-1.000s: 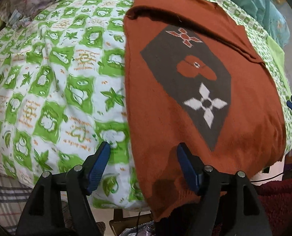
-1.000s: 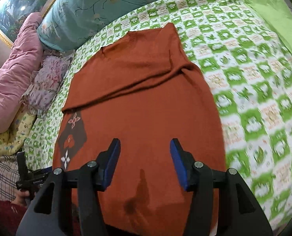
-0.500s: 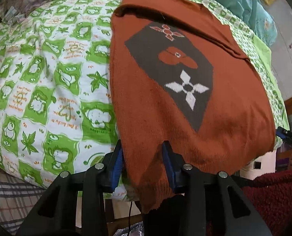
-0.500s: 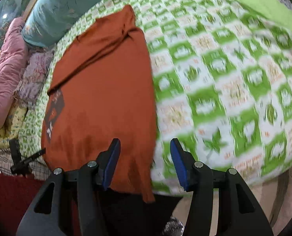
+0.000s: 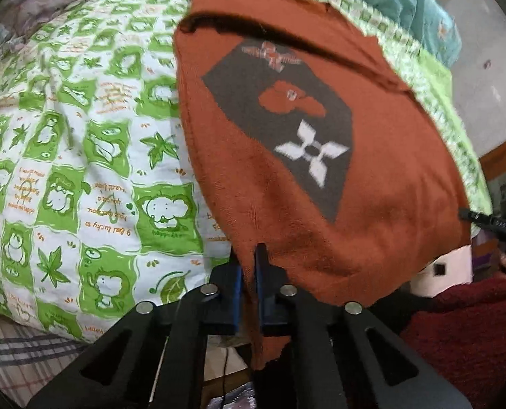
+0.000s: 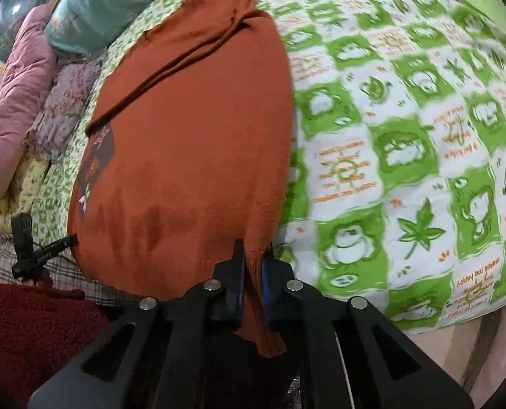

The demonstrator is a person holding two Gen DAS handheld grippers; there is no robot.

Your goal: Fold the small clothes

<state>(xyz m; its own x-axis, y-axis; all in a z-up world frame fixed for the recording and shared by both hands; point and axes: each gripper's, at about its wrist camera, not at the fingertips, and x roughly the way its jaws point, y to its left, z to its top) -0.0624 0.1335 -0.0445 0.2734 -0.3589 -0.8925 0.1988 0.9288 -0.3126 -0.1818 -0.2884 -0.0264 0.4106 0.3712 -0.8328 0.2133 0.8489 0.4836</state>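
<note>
- The left gripper (image 5: 249, 266) has just been closing, and its blue pads (image 5: 260, 272) now stand almost together with the near hem of the rust-orange sweater (image 5: 372, 204) pinched between them.
- The cloth it clamps is the sweater's lower corner on the left side of that view; a short tail of knit hangs down below the jaws.
- The right gripper (image 6: 253, 262) has also just been closing; its jaws sit narrow on the opposite near corner of the same sweater (image 6: 191, 156), with fabric visibly squeezed between the pads and a flap dangling beneath.
- The sweater lies spread flat on a bed covered by a green-and-white patterned sheet (image 5: 93, 156), its hem at the near edge of the mattress and its upper part folded over toward the far side.
- A dark panel (image 5: 287, 126) with a white four-petal motif and an orange shape shows on the side of the sweater nearer the left gripper.
- In the right wrist view the sheet (image 6: 406, 156) stretches away bare to the right of the sweater.
- A teal pillow (image 6: 116, 3) and a pink quilt (image 6: 11, 102) lie beyond the sweater's far end.
- A dark red fleecy sleeve (image 6: 31, 327) shows at the lower left of the right wrist view.
</note>
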